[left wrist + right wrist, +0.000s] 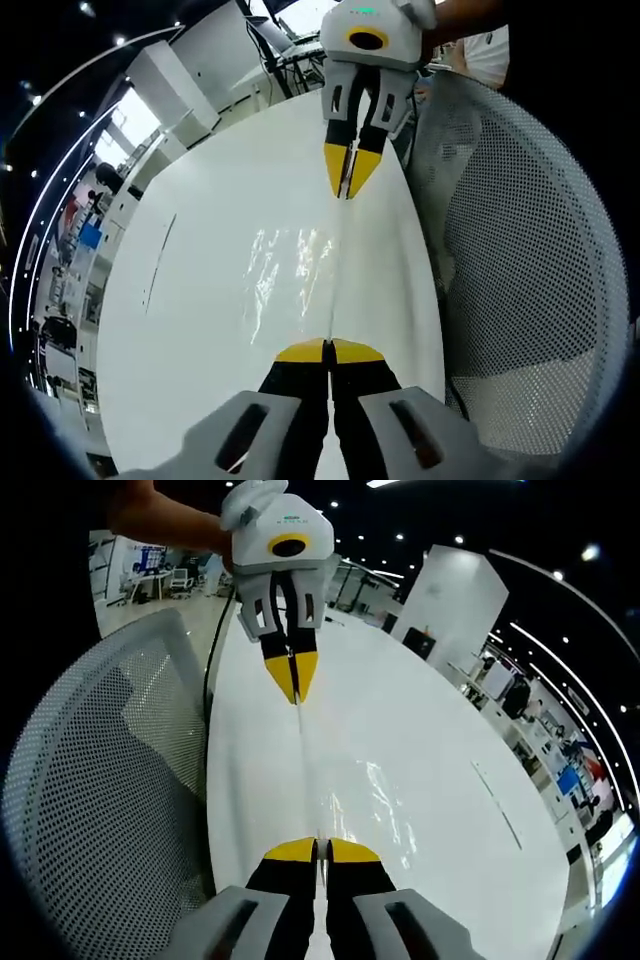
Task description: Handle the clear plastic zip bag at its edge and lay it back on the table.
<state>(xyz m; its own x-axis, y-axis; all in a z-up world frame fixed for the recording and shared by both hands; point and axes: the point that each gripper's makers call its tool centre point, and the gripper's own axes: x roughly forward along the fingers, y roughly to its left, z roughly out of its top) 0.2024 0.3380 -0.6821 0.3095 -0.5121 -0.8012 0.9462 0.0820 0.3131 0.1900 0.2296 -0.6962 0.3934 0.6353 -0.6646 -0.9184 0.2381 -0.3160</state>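
1. The clear plastic zip bag point(295, 270) is held stretched between the two grippers above the long white table point(200, 330). It shows mostly as glints and wrinkled highlights, hanging to one side of a taut straight edge that runs from one set of jaws to the other.

2. The left gripper point(329, 351), with its yellow-tipped black jaws, is pressed closed on one end of that edge. In the right gripper view the same tool appears opposite point(295, 685), its tips pinched together on the line of the bag.

3. The right gripper point(321, 851) is likewise clamped tight on the other end, and it shows across the bag in the left gripper view point(349, 180). A person's hand grips its white housing from behind.

4. Holding the edge at both ends likely keeps the limp film spread and level, so it can go down flat rather than crumpling.

5. How high the bag's lower part sits over the table is hard to judge; it may already brush the surface.

6. A grey mesh-backed chair point(520, 260) stands just beside the table's long edge, clear of the bag.

7. The bag does not yet lie flat and free on the table, so the laying-down seems unfinished.
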